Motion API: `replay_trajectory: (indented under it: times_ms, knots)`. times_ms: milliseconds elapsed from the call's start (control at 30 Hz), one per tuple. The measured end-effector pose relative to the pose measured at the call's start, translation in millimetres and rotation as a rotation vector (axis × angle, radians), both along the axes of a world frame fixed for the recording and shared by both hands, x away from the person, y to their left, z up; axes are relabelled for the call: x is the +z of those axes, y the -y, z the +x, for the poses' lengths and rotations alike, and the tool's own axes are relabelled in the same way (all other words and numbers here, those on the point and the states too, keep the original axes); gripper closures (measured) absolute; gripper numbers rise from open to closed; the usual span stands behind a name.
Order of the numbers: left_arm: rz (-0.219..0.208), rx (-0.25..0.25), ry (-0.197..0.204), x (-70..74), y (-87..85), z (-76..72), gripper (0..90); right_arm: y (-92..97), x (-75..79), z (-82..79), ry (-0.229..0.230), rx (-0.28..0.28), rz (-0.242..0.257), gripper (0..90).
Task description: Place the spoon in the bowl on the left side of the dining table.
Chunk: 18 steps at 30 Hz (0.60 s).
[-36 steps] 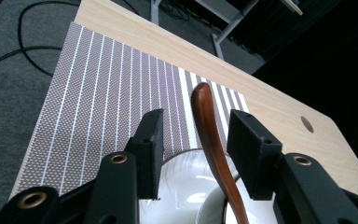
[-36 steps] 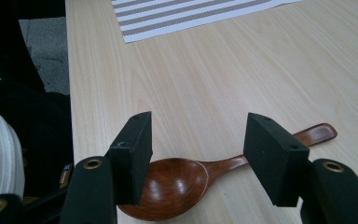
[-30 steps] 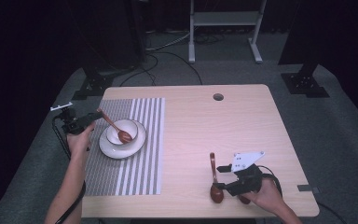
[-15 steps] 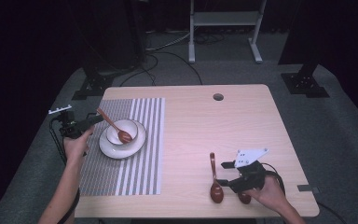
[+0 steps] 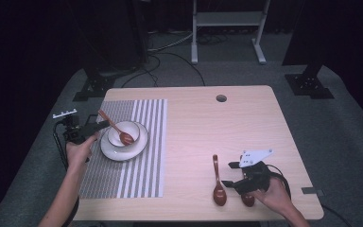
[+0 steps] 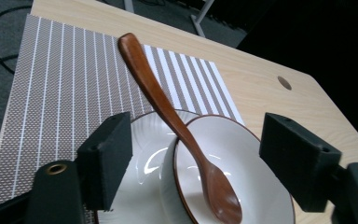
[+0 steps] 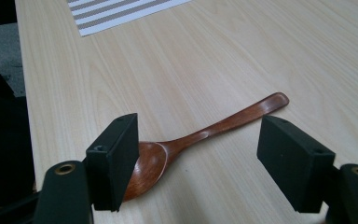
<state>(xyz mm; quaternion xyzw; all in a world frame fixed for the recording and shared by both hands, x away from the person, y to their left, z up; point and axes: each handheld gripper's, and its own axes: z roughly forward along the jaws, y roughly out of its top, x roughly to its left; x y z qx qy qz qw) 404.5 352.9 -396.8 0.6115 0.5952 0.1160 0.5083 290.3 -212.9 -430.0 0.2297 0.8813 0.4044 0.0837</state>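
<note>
Wooden spoon (image 7: pixel 200 133) lies flat on the table (image 5: pixel 189 142) just ahead of the right tongs (image 5: pixel 231 175), whose jaws have just been opening wide, nothing between them. Farther off, the left tongs (image 5: pixel 101 126), also just opening, stand clear of the second spoon (image 6: pixel 177 130), already resting in the bowl (image 6: pixel 256 163) on its plate (image 6: pixel 142 158). Setting down looks finished; only withdrawing seems left.

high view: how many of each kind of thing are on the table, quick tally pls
spoons: 2 (one in the bowl, one on the bare table)
bowl: 1
plate: 1
striped placemat: 1
total: 5
brown blob near the table spoon: unclear, not counted
</note>
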Motion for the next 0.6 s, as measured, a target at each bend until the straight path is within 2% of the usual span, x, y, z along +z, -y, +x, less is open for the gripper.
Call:
replay_trajectory:
  times_ms: [100, 300, 467, 600]
  knots:
    - [0.01, -0.014, 0.009, 3.7, 3.9, -2.8, 19.8, 1.7, 1.0, 0.7, -0.005, -0.01, -0.004, 27.8]
    - [0.023, -0.053, 0.031, 10.8, 14.7, -9.9, 17.1, 6.0, 2.8, -0.9, -0.006, -0.029, -0.01, 27.6]
    - [0.035, -0.096, 0.035, 12.9, 26.7, -15.0, 14.8, 11.5, 5.7, -2.9, 0.003, -0.045, -0.007, 27.7]
    - [0.007, -0.116, 0.047, 10.9, 34.4, -17.6, 14.7, 15.0, 6.7, -3.3, 0.005, -0.06, -0.001, 27.8]
